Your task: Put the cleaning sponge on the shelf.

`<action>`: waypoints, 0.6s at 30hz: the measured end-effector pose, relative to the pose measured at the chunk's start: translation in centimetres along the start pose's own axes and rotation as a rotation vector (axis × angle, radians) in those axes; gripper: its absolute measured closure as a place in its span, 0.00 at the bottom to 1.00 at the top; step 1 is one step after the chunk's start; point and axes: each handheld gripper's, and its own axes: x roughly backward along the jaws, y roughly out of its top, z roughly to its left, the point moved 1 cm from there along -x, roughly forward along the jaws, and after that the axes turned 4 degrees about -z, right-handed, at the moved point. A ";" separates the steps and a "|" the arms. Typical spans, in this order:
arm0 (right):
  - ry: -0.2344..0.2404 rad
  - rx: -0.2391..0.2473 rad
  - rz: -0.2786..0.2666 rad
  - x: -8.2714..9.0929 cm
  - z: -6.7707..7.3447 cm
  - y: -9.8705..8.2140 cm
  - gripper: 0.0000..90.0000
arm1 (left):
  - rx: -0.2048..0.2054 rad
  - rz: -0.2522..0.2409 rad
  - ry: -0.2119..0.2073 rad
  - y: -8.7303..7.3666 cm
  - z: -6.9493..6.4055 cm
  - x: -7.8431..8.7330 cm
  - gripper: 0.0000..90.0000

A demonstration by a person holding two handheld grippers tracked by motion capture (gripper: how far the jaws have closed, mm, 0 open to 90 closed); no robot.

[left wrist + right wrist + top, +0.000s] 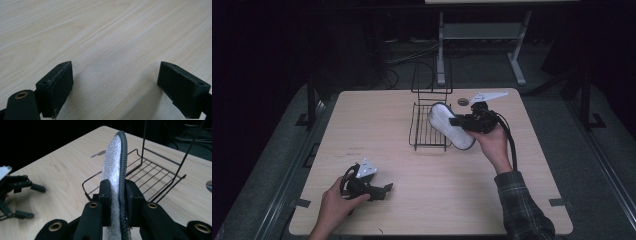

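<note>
A flat oval pad (451, 126), pale grey foam with a black rim, hangs in the air by the wire rack (430, 131). My right gripper (458, 121) is shut on its edge; in the right gripper view the pad (115, 165) stands on edge between the jaws, reaching out over the rack (140, 177). My left gripper (384, 190) rests low at the table's near left, open, with bare wood between its fingertips (58, 86). It also appears far off, the left gripper (30, 200), in the right gripper view.
The wooden table (377, 125) has a small round disc (462, 101) near its far edge, beside the rack's tall wire back (432, 75). Beyond the table stands a grey metal frame (482, 35) on a dark floor.
</note>
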 end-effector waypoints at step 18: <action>-0.004 -0.045 0.033 -5.2 -1.3 1.5 0.86 | 0.000 -0.001 0.000 0.0 0.0 0.0 0.14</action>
